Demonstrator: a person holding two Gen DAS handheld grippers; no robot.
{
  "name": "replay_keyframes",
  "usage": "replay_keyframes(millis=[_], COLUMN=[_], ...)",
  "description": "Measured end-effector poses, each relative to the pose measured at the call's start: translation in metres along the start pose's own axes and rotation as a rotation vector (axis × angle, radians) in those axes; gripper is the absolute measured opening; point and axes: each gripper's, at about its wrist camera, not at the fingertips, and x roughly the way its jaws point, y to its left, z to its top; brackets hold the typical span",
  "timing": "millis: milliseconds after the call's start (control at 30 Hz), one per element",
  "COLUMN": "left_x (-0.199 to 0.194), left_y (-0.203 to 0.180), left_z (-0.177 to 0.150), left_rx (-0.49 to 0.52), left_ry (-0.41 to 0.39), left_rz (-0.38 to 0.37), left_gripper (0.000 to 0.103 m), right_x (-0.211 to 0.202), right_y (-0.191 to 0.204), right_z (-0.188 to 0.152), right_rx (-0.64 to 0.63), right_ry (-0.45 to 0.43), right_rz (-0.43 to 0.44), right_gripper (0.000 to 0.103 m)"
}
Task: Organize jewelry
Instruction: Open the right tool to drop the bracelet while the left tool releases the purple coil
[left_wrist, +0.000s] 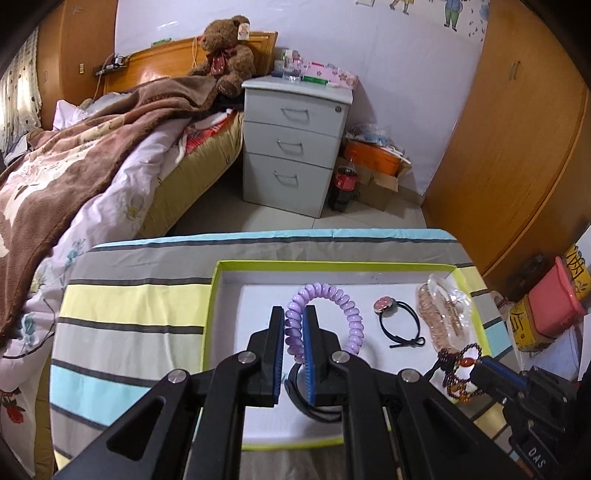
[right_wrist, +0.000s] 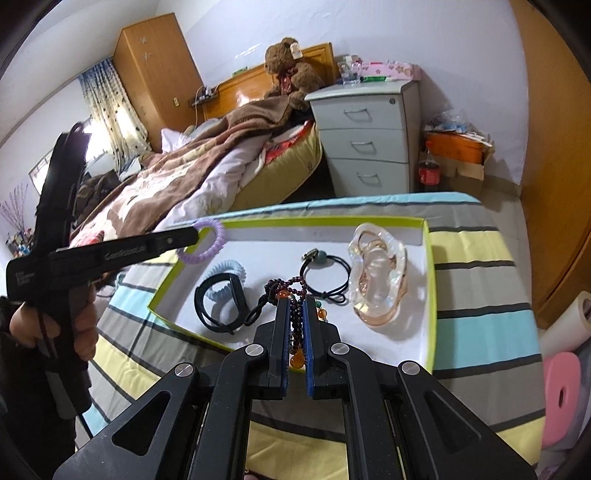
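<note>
Left gripper (left_wrist: 294, 314) is pinching the purple spiral hair tie (left_wrist: 345, 308) between its blue pads, jaws closed on one side of the coil. From the right wrist view that hair tie (right_wrist: 207, 240) is hanging in the air at the far-left corner of the green-rimmed tray (right_wrist: 429, 295), lifted clear of the white floor. Right gripper (right_wrist: 295, 306) is clamping the dark beaded bracelet (right_wrist: 291, 291), jaws closed on the strand, orange beads showing between the pads. Part of the strand is lying on the tray floor near the front edge; from the left wrist view the bracelet (left_wrist: 460, 373) is sitting at the tray's near-right corner with the right gripper (left_wrist: 484, 365) on it.

Inside the tray, a black hair tie with a round charm (right_wrist: 325, 273) is lying near the middle, just beside the beads. A clear plastic pouch with gold-coloured chain inside (right_wrist: 376, 277) is lying toward the tray's right wall. A black band (right_wrist: 218, 302) is lying left of the beads, overlapping a light blue spiral hair tie (right_wrist: 225, 280).

Tray is sitting on a striped cloth (right_wrist: 480, 288) covering the work surface. Beyond the tray's far edge: a grey three-drawer cabinet (left_wrist: 291, 147), a bed with a brown blanket (left_wrist: 85, 158), a teddy bear (left_wrist: 225, 55) at the headboard. A cola bottle (left_wrist: 345, 184) is standing on the floor beside the cabinet.
</note>
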Motion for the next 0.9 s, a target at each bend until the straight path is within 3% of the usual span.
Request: replay_keyframes(millis=[467, 900], left_x=[0.050, 0.067], left_y=[-0.003, -0.001], left_z=[0.007, 0.005], left_rx=[0.013, 0.003], left_ry=[0.079, 0.111], left_rz=[0.007, 0.014], left_gripper=[0.010, 0.010], right_x=[0.023, 0.032], right_y=[-0.001, 0.002], right_z=[-0.003, -0.004], right_rx=[-0.022, -0.059], right_ry=[0.062, 0.077], right_rz=[-0.020, -0.077], right_gripper=[0.006, 0.007])
